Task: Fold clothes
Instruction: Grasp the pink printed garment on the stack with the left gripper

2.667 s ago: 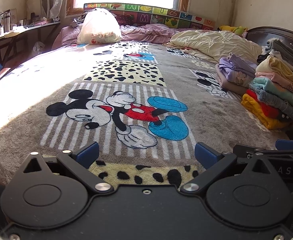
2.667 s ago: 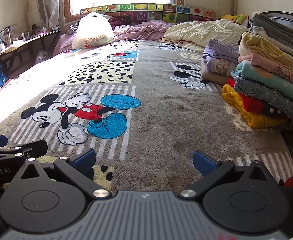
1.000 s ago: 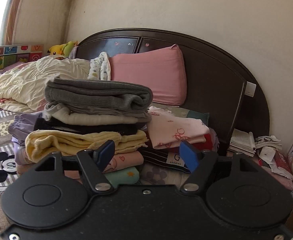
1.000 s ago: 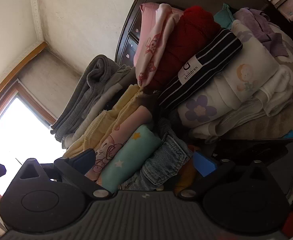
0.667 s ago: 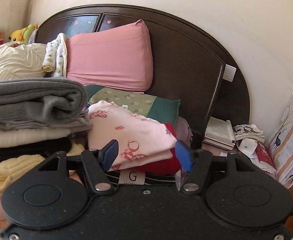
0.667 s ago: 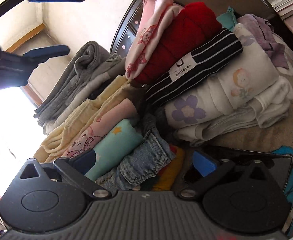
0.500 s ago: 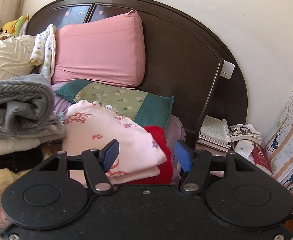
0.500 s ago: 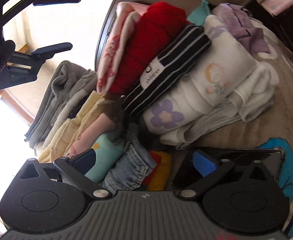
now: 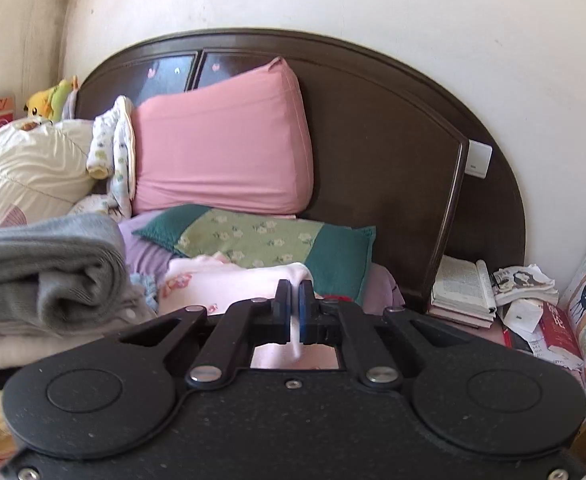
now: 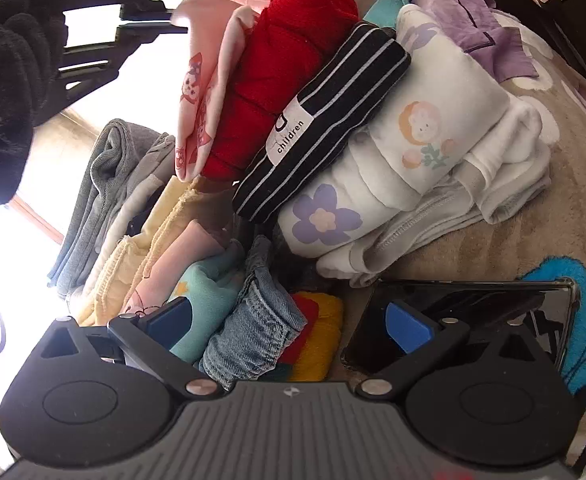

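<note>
From the left wrist, the left tongs [image 9: 294, 307] are clenched on a fold of the pink printed garment [image 9: 229, 286] topping the stack below the pink pillow [image 9: 221, 148], while only the right wrist shows the released right tongs [image 10: 289, 326] over folded jeans [image 10: 253, 328], the garment [image 10: 203, 92] at 11 o'clock.
</note>
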The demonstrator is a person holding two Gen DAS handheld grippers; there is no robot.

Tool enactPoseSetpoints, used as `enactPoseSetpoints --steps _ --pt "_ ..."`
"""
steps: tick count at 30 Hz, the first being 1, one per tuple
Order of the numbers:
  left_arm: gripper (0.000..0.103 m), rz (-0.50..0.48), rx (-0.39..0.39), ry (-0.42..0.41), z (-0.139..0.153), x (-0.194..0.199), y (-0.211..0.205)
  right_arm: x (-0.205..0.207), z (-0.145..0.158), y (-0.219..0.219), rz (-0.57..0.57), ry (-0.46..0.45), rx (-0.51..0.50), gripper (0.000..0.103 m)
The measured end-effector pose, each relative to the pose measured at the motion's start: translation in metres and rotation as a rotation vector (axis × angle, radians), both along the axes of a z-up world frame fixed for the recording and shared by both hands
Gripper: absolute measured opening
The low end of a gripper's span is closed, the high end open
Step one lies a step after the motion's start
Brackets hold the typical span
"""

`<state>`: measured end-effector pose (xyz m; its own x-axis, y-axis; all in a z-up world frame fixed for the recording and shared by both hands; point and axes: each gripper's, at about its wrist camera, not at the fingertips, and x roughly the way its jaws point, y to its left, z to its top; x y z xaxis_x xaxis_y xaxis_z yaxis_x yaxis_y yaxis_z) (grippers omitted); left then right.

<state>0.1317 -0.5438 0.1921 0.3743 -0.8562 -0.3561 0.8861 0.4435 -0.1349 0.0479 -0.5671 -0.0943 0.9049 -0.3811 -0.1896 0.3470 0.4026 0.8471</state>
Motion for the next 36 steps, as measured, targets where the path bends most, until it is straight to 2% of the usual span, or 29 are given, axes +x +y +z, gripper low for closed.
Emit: enactPoseSetpoints --steps 3,12,18,21,23,27,29,32,34,36 --pt "0.0 0.051 -0.082 -0.047 0.029 -0.004 0.035 -0.001 0.004 0.004 -0.001 -0.004 -0.026 0.103" --pt "0.0 0.255 -0.182 -0.171 0.078 -0.023 0.175 -0.007 0.015 0.018 0.021 -0.023 -0.096 0.103" --pt "0.0 0.389 -0.238 -0.235 0.106 -0.033 0.266 -0.001 0.021 0.028 0.12 -0.031 -0.13 0.103" --pt "0.0 0.469 -0.208 -0.231 0.088 -0.03 0.304 0.013 0.024 0.037 0.243 -0.02 -0.157 0.103" --pt "0.0 0.536 -0.186 -0.172 0.076 -0.018 0.328 0.02 0.028 0.047 0.322 -0.019 -0.189 0.103" --pt "0.0 0.615 -0.208 -0.107 0.052 -0.022 0.39 0.038 0.028 0.067 0.52 -0.021 -0.179 0.103" --pt "0.0 0.65 -0.209 -0.084 0.036 -0.029 0.42 0.046 0.029 0.082 0.571 0.015 -0.191 0.103" --pt "0.0 0.746 -0.185 -0.011 -0.004 -0.035 0.474 0.053 0.031 0.098 0.645 0.008 -0.221 0.103" --pt "0.001 0.835 -0.157 0.071 -0.042 -0.038 0.51 0.055 0.031 0.105 0.701 -0.016 -0.229 0.103" --pt "0.001 0.938 -0.091 0.152 -0.081 -0.041 0.541 0.057 0.032 0.111 0.721 -0.012 -0.245 0.103"
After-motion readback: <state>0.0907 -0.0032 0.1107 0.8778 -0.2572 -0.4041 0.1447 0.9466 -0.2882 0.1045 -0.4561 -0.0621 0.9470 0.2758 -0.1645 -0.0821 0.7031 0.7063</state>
